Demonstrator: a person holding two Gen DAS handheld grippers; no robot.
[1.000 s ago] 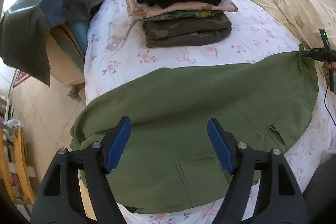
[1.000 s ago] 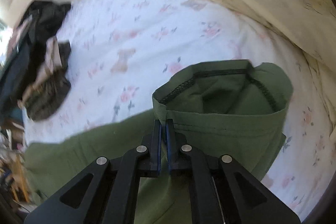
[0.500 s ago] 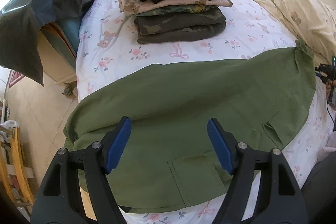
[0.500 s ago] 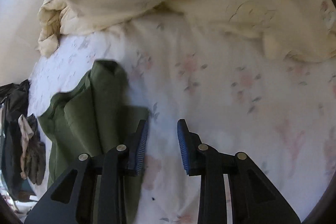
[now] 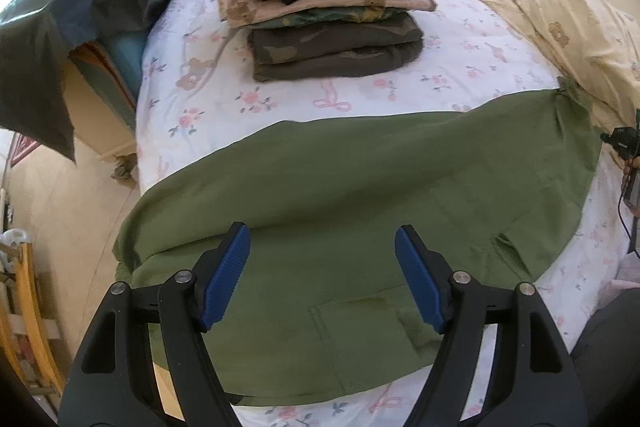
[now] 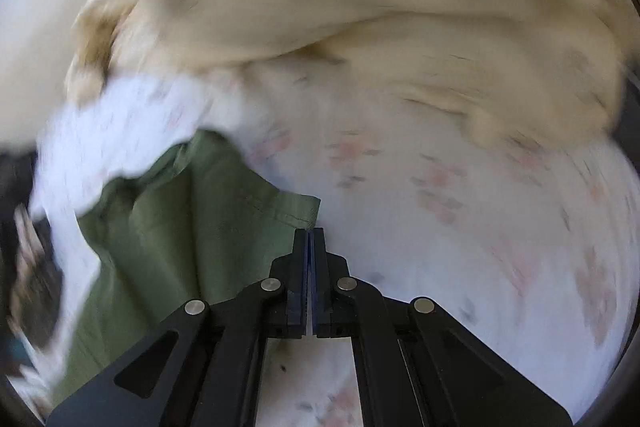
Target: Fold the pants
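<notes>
Left wrist view: the green pants [image 5: 360, 187] lie flat on the bed [image 5: 280, 99], right under and in front of the left tool [image 5: 322, 239]. This tool is open wide and has nothing in it. It hangs just above the part of the pants with the pocket. Past the pants, further out in front of the tool, sits a pile of folded clothes [image 5: 332, 23].

In the right wrist view the right tool [image 6: 310, 231] has just been closing, and now its two sides are pressed tight together. The corner of the pants leg sits right at its tip, with the rest of the cloth off to the tool's left side. I cannot tell if a little bit of the corner is caught, and no cloth shows in the thin line between the sides. The cream blanket [image 6: 360, 7] is bunched up ahead of it.

I think the step is taking hold of the leg end to fold it over. Next, the right tool needs a sure hold on that corner, and the left tool needs to go down and pinch the near edge
</notes>
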